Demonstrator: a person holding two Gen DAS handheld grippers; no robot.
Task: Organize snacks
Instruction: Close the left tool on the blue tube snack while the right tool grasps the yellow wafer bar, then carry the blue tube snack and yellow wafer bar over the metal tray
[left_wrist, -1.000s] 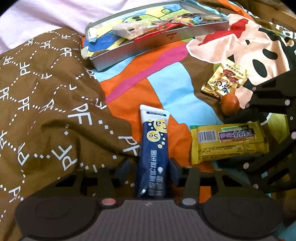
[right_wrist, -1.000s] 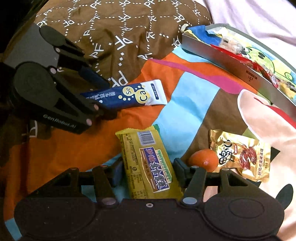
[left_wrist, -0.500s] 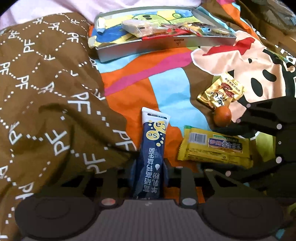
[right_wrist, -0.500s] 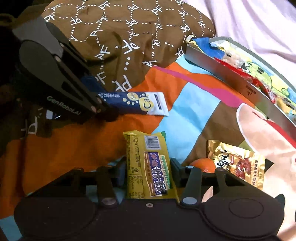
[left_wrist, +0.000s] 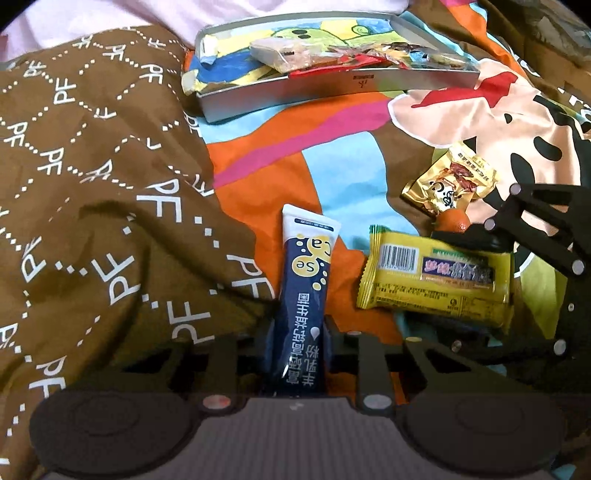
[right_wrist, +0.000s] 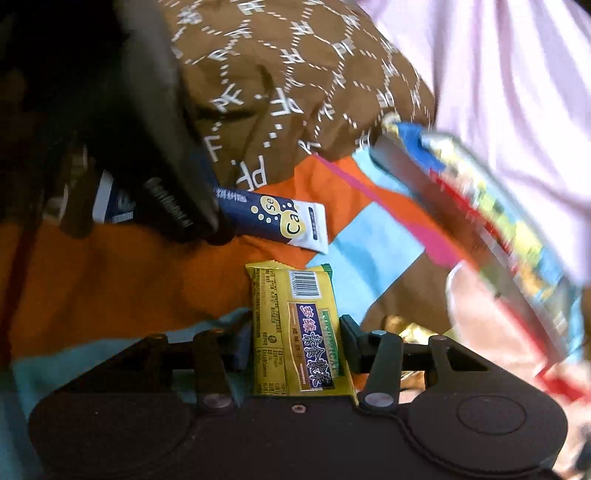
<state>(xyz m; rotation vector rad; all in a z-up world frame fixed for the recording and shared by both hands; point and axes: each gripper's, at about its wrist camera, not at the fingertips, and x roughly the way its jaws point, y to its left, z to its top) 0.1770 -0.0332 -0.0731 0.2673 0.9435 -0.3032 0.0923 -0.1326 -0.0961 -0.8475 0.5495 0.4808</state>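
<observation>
Now, line by line:

Left gripper: my fingers are clamped on the blue sachet — one of it, long axis running straight away from me, white end pointing toward the tray.

Right gripper: my fingers are pressed against both sides of the yellow biscuit packet — one, long axis along the fingers, barcode end pointing away.

Bedspread: one gold snack pouch lies on it, with one small orange touching it.

Tray: one, at the far end of the bedspread, holding several wrapped snacks; I cannot count them.
</observation>
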